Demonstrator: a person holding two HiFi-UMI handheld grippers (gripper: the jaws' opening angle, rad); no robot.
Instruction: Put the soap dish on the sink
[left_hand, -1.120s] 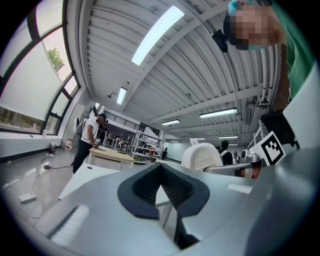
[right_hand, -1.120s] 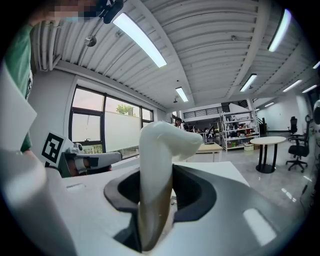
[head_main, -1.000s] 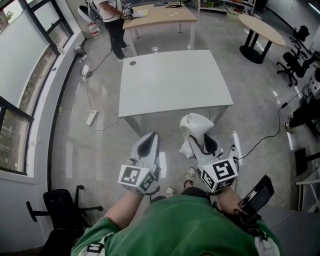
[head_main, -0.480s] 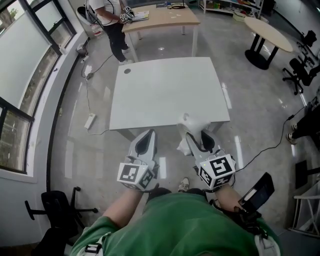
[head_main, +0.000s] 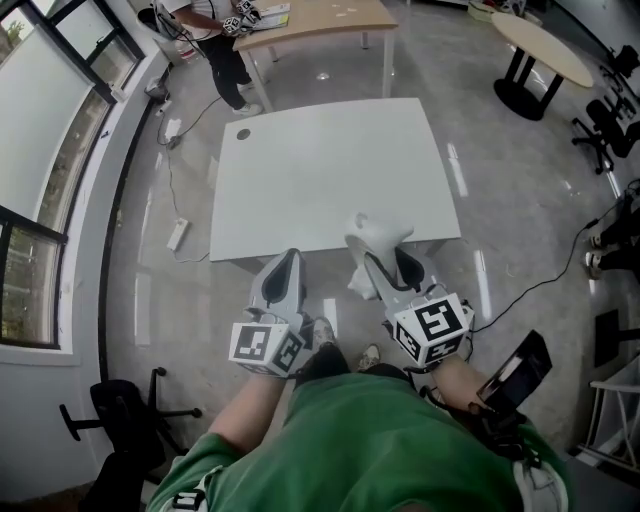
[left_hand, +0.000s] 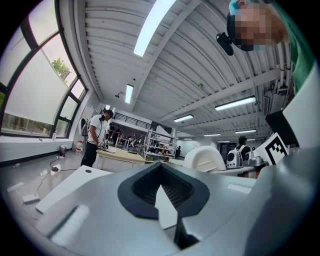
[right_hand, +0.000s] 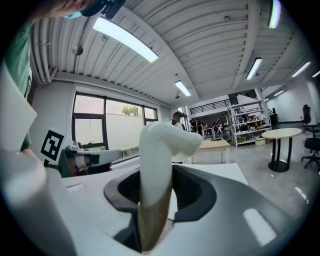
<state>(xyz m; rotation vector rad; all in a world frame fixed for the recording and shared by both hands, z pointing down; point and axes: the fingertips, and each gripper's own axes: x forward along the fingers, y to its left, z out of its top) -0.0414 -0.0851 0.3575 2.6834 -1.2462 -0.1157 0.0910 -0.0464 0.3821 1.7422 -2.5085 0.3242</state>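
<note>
A white soap dish stands up between the jaws of my right gripper, which is shut on its lower part. In the right gripper view the soap dish rises from the dark pads and curves over at the top. It hangs just over the near edge of the white table. My left gripper is beside it to the left, shut with nothing in it, its tips at the table's front edge. From the left gripper view the soap dish shows at the right. No sink is in view.
A wooden table with a person beside it stands beyond the white table. A round table and office chairs are at the right. Cables and a power strip lie on the floor at the left, by the windows.
Both grippers have moved forward together with the soap dish, from over the floor up to the white table's near edge. The jaws look the same.
</note>
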